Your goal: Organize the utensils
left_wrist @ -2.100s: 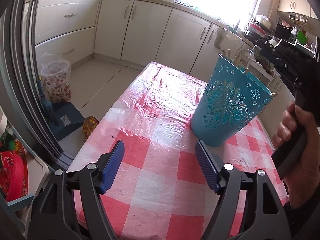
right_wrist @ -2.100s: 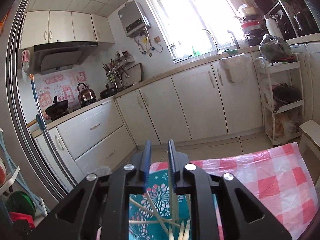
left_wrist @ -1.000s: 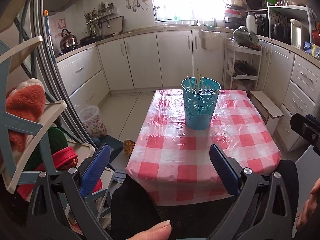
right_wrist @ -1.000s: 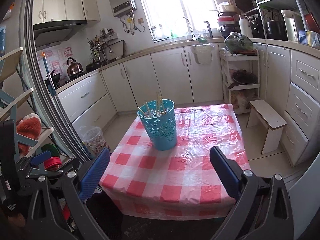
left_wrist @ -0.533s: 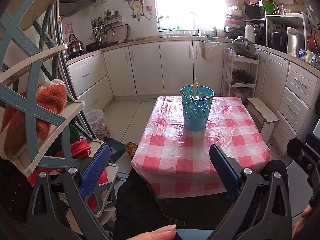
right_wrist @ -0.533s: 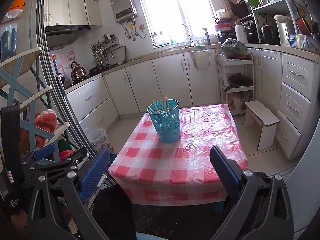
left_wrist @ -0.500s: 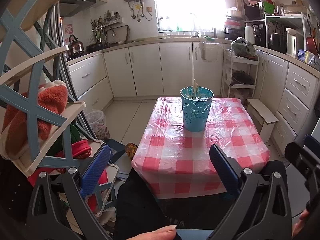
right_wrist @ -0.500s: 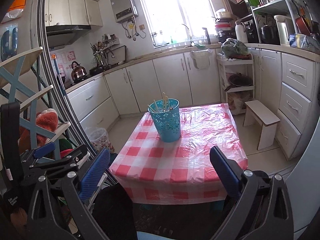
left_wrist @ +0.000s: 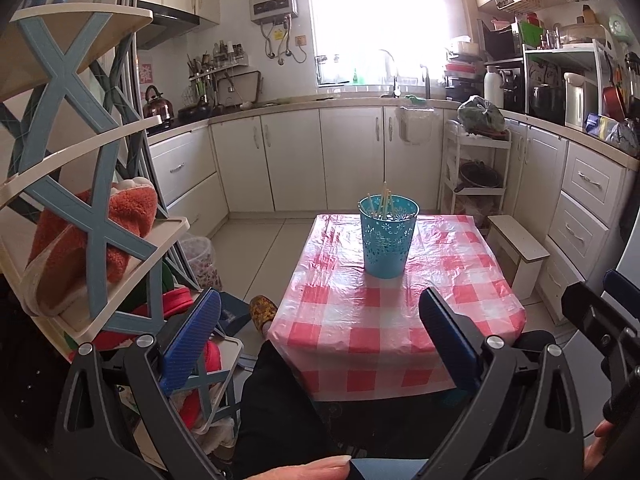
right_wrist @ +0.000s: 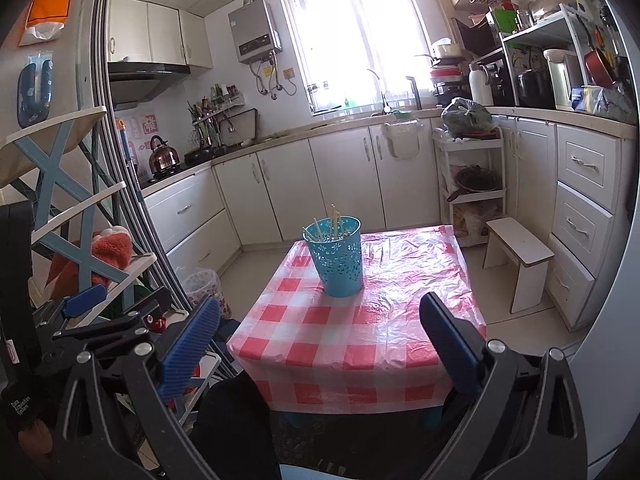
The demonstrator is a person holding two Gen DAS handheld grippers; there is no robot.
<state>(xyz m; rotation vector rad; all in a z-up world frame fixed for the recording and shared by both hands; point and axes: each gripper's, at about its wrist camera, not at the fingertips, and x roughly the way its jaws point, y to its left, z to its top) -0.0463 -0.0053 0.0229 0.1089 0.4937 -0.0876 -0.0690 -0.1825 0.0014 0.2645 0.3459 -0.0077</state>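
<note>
Black frames, silver screws, blue ribbed fingers (both grippers).

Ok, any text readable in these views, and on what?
"Data Acquisition System" (small, my best reading): black handle, right wrist view's lower left.
Red wall sign: characters too blurred.
Water heater panel: too small to read.
</note>
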